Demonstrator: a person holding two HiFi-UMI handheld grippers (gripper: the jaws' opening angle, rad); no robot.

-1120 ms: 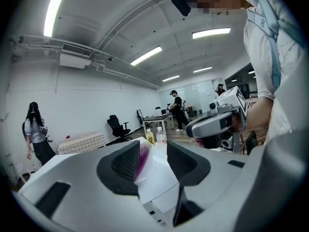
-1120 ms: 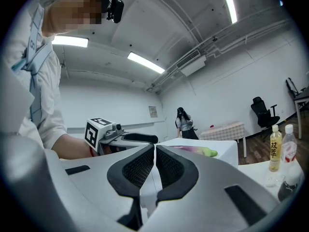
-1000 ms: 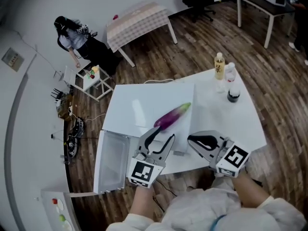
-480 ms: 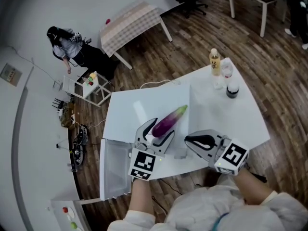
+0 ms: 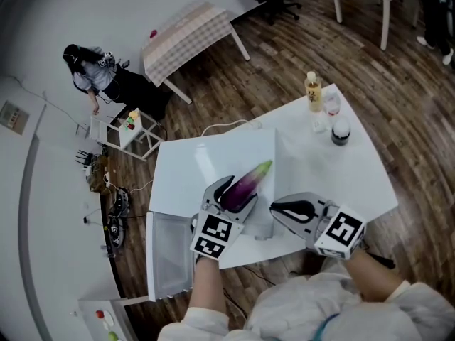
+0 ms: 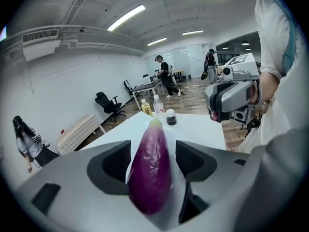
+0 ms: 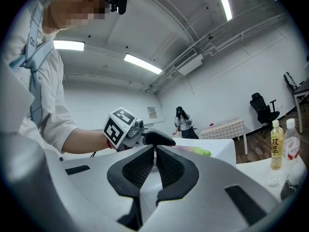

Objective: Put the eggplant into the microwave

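Atop the microwave (image 5: 202, 160), left hand-held gripper (image 5: 233, 194), jaws just opened, straddles the eggplant (image 5: 246, 182); right hand-held gripper (image 5: 276, 208) closed.

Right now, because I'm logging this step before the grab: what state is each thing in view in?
eggplant: lying on top of the microwave, not gripped.
left tool: open; its jaws have just been opening and stand on either side of the eggplant.
right tool: shut, empty.
microwave door: open.
yellow bottle: upright on the table.
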